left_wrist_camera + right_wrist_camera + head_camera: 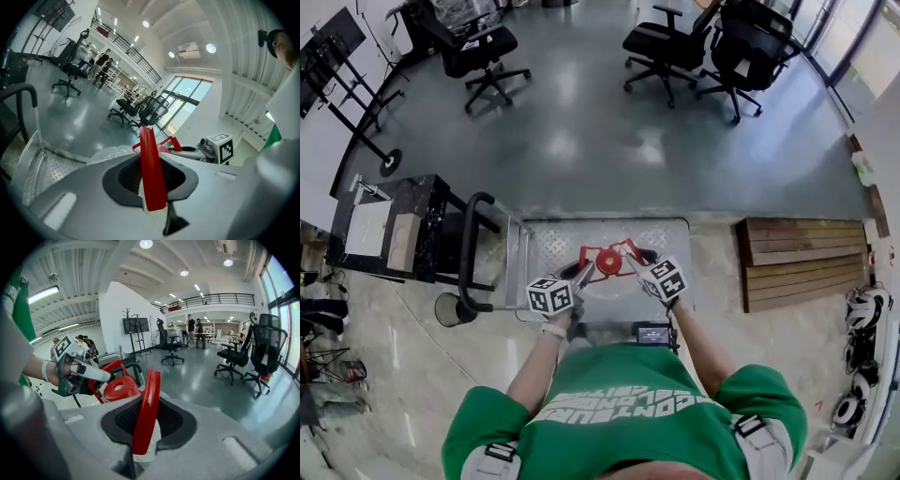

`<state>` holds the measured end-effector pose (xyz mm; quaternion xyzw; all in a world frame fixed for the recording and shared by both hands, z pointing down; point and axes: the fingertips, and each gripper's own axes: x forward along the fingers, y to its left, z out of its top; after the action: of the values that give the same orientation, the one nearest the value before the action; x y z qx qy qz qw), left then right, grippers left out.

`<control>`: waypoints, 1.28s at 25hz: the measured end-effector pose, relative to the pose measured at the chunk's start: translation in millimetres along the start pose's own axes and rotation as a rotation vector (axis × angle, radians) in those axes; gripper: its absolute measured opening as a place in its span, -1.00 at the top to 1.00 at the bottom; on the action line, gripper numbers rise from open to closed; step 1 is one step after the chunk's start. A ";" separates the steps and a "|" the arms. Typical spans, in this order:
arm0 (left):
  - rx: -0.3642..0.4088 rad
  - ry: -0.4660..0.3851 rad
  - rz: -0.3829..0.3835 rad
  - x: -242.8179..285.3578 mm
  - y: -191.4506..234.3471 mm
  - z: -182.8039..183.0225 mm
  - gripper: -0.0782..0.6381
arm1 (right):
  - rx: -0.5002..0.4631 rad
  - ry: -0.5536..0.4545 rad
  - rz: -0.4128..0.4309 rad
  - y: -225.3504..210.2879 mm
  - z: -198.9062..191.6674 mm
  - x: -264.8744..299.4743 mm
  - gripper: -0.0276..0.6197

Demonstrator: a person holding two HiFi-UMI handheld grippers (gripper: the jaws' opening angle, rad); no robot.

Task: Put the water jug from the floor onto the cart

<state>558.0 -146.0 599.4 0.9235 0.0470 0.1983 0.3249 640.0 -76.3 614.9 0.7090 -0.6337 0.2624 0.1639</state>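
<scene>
Both pairs of jaws are clamped on red plastic. The left gripper (581, 274) (152, 180) pinches one flat red plastic handle loop (588, 255) (151, 173) edge-on between its jaws. The right gripper (636, 264) (144, 416) pinches the other red handle loop (628, 249) (147, 408) the same way. The two grippers face each other, angled slightly down, each with its marker cube on top.

Between the two sets of jaws hangs the clear plastic water jug (609, 281) (105, 153). Its round red screw cap (609, 261) (120, 388) is seated on the neck, midway between the jaws and just ahead of them. Only the wrinkled clear shoulder of the jug shows beyond the left jaws, and how much water is inside cannot be made out.

Directly under the jaws and the jug lies the silver diamond-plate deck of the flat platform cart (548, 239) (51, 171). Whether the jug's base touches the deck cannot be told. The cart's black tubular push handle (470, 251) (21, 93) stands up to the left of the left jaws.

Off to the right of the right jaws, on the tiled floor (717, 281), sits a brown slatted wooden pallet (797, 262). Well beyond both jaws, black wheeled office chairs (670, 47) (255, 355) stand on the grey glossy floor.
</scene>
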 end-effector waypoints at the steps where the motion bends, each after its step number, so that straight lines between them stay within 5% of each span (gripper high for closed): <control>1: -0.001 0.005 0.001 4.6 0.8 -2.3 0.55 | 0.002 0.007 0.000 -4.2 -3.5 1.0 0.73; 32: -0.123 0.309 0.145 88.6 134.6 -132.6 0.57 | 0.195 0.319 0.017 -47.9 -167.8 123.7 0.73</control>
<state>581.0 -155.3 806.6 0.8615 0.0174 0.3631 0.3546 666.8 -75.2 827.1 0.6657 -0.5770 0.4331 0.1905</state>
